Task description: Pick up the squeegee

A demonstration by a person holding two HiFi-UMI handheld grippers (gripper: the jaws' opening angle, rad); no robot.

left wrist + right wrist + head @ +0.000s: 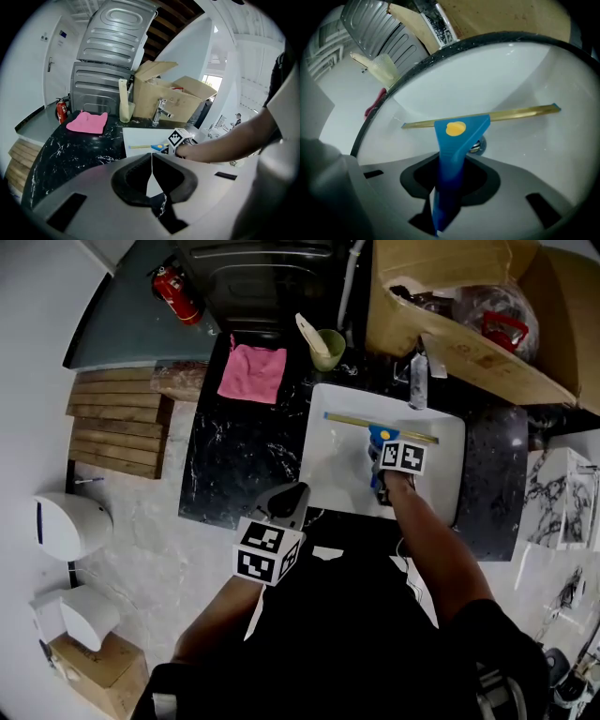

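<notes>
**Right gripper closed on the squeegee handle in the sink**

A white sink [337, 474] is set into a black marble counter [234, 456]. The squeegee [379, 430] lies in the basin, toward its far side. Its long brass-coloured blade runs left to right, and its blue handle points back toward the person.

The right gripper [380, 465] reaches steeply down into the sink. In the right gripper view, the blue handle [457, 136] runs straight between the two jaws and fills the gap. The jaws are clamped on it from both sides. A yellow spot marks the handle's wide end, where it meets the blade. The squeegee rests on the sink floor.

The left gripper [286, 502] hovers over the near edge of the counter, left of the sink. Its jaws are pressed together at the tips, with nothing between them. It is well apart from the squeegee.

On the counter, far and left of the sink, lies a pink cloth [253, 373]. Just right of the cloth stands a pale green cup [328, 348] with a flat utensil in it. A tap [418, 381] stands at the sink's far edge. Behind it is an open cardboard box [450, 324]. A red fire extinguisher [175, 292] sits at the far left.
</notes>
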